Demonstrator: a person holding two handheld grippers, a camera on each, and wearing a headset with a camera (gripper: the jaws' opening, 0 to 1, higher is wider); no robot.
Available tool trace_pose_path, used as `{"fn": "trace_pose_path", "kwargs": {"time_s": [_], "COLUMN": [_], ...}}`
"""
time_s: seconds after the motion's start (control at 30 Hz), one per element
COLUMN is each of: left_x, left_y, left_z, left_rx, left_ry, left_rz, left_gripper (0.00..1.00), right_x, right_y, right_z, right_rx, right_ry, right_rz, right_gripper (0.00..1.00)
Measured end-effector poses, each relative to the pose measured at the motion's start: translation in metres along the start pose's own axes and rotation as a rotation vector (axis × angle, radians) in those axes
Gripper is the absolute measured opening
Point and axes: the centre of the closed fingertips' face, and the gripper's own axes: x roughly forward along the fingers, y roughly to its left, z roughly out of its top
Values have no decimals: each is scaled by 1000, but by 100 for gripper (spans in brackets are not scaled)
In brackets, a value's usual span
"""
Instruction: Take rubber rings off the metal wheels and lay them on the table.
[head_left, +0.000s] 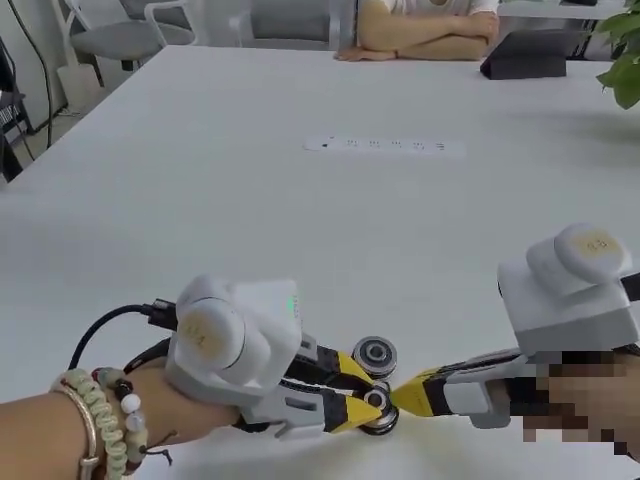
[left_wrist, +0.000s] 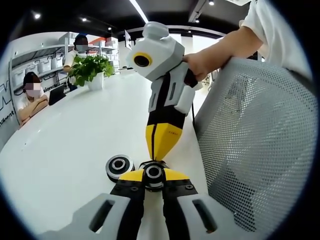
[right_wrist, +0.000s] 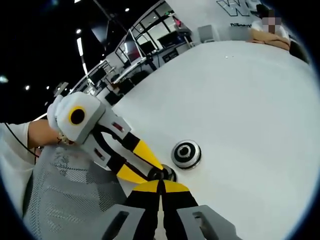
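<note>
Near the white table's (head_left: 300, 220) front edge, my left gripper (head_left: 372, 400) is shut on a small metal wheel (head_left: 380, 412) with a black rubber ring; in the left gripper view the wheel (left_wrist: 153, 172) sits between the yellow jaws. My right gripper (head_left: 398, 396) comes in from the right, jaws pressed together at that wheel's rim, apparently pinching the ring. From the right gripper view the held wheel (right_wrist: 167, 173) is half hidden behind the yellow tips. A second wheel (head_left: 374, 352) with its ring on lies flat on the table just beyond them, touched by neither gripper.
A person with folded arms (head_left: 420, 35) sits at the far edge beside a dark device (head_left: 530, 55). A white power strip (head_left: 385, 146) lies mid-table. A plant (head_left: 625, 60) stands far right. A mesh chair (left_wrist: 250, 140) stands close to the table's near edge.
</note>
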Motion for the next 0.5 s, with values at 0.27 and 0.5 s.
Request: {"fn": "trace_pose_path", "kwargs": {"time_s": [0.27, 0.5], "left_x": [1, 1], "left_y": [0, 0], "left_z": [0, 0], "left_rx": [-11, -14], "left_ry": [-5, -8], "left_rz": [-2, -2], "left_gripper": [7, 7], "right_x": [0, 0], "right_y": [-1, 0], "right_z": [0, 0], "right_rx": [0, -11], "right_ry": [-6, -10], "right_rz": [5, 11], "right_gripper": [0, 0]}}
